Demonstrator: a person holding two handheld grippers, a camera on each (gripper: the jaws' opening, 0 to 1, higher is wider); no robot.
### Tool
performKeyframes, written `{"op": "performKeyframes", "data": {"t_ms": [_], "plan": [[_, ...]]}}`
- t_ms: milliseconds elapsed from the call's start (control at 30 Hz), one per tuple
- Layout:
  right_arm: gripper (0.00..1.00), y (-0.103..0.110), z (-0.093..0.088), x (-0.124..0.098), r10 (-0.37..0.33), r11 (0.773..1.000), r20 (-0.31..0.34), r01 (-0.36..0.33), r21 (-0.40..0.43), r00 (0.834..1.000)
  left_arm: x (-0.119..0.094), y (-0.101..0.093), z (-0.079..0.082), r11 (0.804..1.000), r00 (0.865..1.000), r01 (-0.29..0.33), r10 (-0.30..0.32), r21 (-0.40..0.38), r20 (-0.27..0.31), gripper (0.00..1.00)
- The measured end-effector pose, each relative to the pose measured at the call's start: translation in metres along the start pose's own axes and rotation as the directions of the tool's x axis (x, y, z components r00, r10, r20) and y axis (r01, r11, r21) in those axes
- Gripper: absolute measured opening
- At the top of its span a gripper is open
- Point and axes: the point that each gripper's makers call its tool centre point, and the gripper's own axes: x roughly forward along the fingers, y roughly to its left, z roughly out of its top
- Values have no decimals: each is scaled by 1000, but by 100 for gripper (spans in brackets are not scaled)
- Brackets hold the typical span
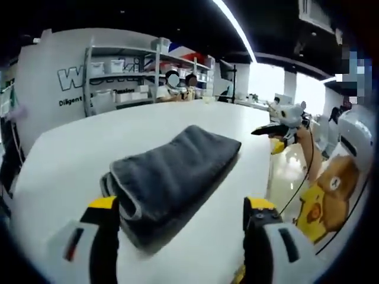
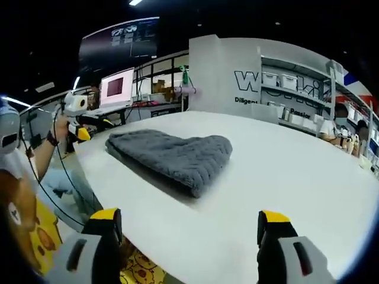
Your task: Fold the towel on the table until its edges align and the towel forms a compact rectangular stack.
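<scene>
A dark grey towel (image 1: 177, 171) lies folded into a thick oblong stack on the white table (image 1: 89, 148). Its rolled fold end is nearest in the left gripper view. My left gripper (image 1: 182, 207) hovers just before that end, jaws wide apart, open and holding nothing. In the right gripper view the towel (image 2: 174, 155) lies further off near the table's left edge. The right gripper (image 2: 189, 218) stands open over bare table (image 2: 284, 171), well short of the towel. Each gripper also appears small in the other's view, held off the table's edge: right gripper (image 1: 267, 131), left gripper (image 2: 80, 129).
The person in a yellow shirt with a bear print (image 1: 323, 201) stands at the table's edge. Metal shelves with white bins (image 1: 124, 80) and a white lettered wall stand beyond the table. Two people (image 1: 180, 83) sit far back. A monitor (image 2: 116, 87) glows behind.
</scene>
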Motion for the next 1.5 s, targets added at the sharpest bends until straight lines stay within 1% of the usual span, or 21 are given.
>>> {"op": "performKeyframes", "data": {"t_ms": [133,200,233,300,367,533,667,733,833,933,1000,1067,1133,1200,1267,1300,1333,1500], "plan": [[100,-5,0,-2,-6,1000,-4,6,1,1000,7,5,2,1000,1000,16,-16,-8,-20,91],[100,-8,-1,-2,-10,1000,-5,10,2,1000,10,9,0,1000,999,17,-17,-3,-49,91],[100,-8,-1,-2,-9,1000,-5,9,5,1000,12,10,0,1000,998,18,-18,-2,-53,91],[100,-8,-3,-1,-5,1000,-7,5,13,1000,18,14,-1,999,996,40,-41,-18,-76,91],[100,-9,-4,0,-4,1000,-6,4,20,1000,22,17,-2,999,995,45,-47,-27,-90,91],[100,-10,-5,-1,0,1000,-8,0,16,1000,32,27,-9,996,989,53,-62,-68,-135,86],[100,-11,-5,-3,2,1000,-15,-2,1,1000,39,39,-10,991,991,45,-60,-122,-122,71],[100,-11,-5,-3,5,1000,-20,-5,-4,1000,43,42,-10,989,991,44,-62,-144,-122,69],[100,-11,-5,-2,9,1000,-21,-9,-7,1000,47,49,-13,984,991,28,-50,-176,-124,59],[100,-11,-5,-1,13,1000,-20,-13,-6,1000,48,54,-15,981,992,17,-40,-192,-118,47],[100,-11,-4,-1,15,1000,-17,-15,-6,1000,46,58,-15,976,995,11,-32,-218,-94,40],[100,-11,-4,-1,18,1000,-15,-18,-5,1000,44,61,-14,970,997,5,-23,-245,-70,29],[100,-10,-3,-1,20,1000,-13,-20,-5,1000,41,64,-15,970,998,-7,-8,-244,-63,20],[100,-10,-3,-1,22,1000,-11,-22,-5,1000,37,65,-16,967,999,-11,-3,-253,-52,18],[100,-10,-2,0,24,1000,-9,-24,-5,1000,33,65,-17,965,999,-14,3,-262,-42,10],[100,-9,-1,0,25,1000,-8,-25,-5,1000,31,64,-15,962,1000,-10,4,-272,-21,8],[100,-9,0,0,26,1000,-8,-26,-6,1000,29,63,-13,959,1000,-6,5,-282,-6,7],[99,-7,2,1,30,999,-8,-30,-12,1000,15,54,-4,962,999,13,-1,-271,44,5]]}}
